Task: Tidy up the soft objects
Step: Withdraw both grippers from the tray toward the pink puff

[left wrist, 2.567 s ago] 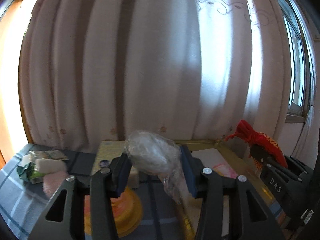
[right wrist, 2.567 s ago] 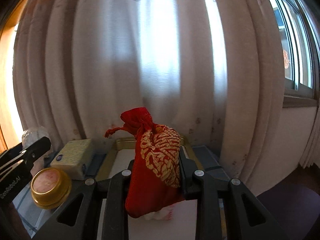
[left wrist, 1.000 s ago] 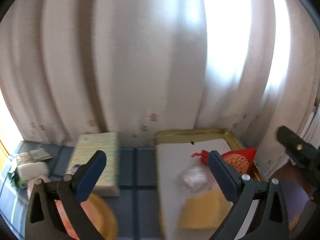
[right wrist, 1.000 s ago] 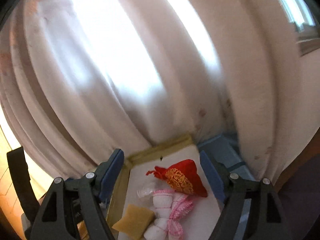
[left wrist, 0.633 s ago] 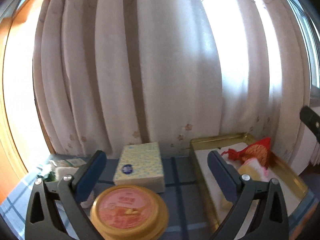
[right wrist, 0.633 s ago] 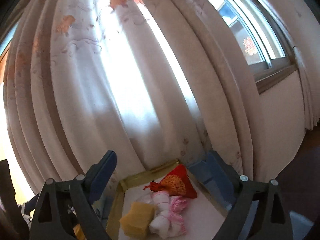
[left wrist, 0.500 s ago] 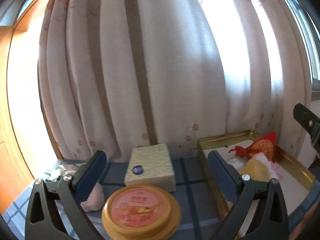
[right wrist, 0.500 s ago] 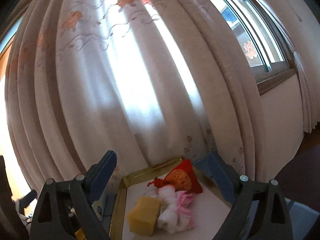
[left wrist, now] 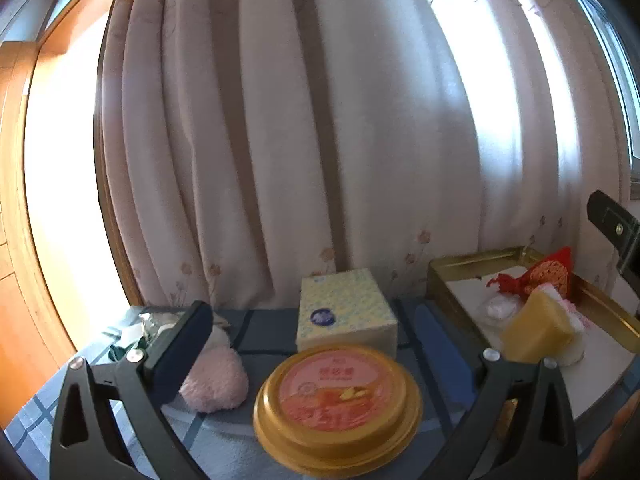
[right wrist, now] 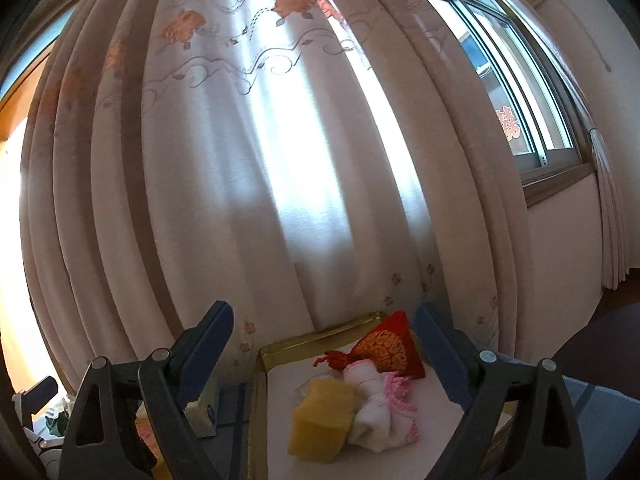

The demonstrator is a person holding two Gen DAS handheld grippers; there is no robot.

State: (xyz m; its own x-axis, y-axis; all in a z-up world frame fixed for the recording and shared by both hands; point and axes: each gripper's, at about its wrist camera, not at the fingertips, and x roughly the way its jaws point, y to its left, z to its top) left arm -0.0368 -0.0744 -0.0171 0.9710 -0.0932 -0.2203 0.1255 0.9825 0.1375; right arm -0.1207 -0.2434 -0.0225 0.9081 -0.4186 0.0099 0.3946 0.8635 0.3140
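Both tongs, left tongs (left wrist: 320,344) and right tongs (right wrist: 322,334), wide open, empty; shallow gold-rimmed metal tray (right wrist: 320,334) crowded at far corner, free near front.

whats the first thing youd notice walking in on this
The gold-rimmed tray with its heap of soft things: a red pouch at the back, a yellow sponge in front, a white and pink towel roll between. Left of the tray, a round gold tin sits before a tissue pack, with a pink fluffy piece beside it.
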